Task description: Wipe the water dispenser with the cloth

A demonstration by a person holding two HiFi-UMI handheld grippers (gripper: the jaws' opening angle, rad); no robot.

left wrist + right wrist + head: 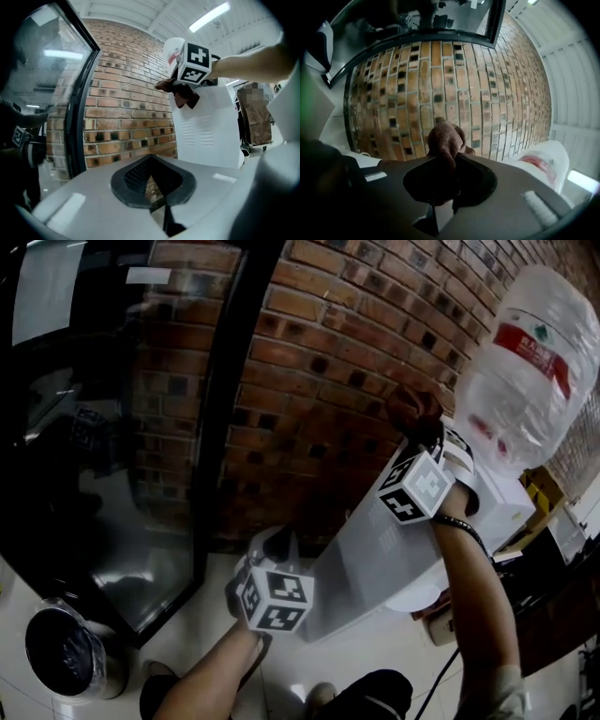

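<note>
The white water dispenser point(375, 559) stands against the brick wall, with a clear bottle point(525, 371) bearing a red label on top. My right gripper point(424, 432) is shut on a brown cloth point(412, 407), held up at the dispenser's top rear edge, just below the bottle. In the right gripper view the cloth point(445, 140) bunches out past the jaws, with the bottle point(543, 164) at the lower right. The left gripper point(277, 547) is lower, beside the dispenser's side; its jaws look shut with nothing in them. The left gripper view shows the dispenser's vented back point(206, 126) and the cloth point(183, 93).
A brick wall point(319, 381) stands behind the dispenser, with a dark glass door and black frame point(220, 409) to its left. A round bin lined with a black bag point(61, 652) sits on the floor at lower left. Yellow items point(544, 488) lie at the right.
</note>
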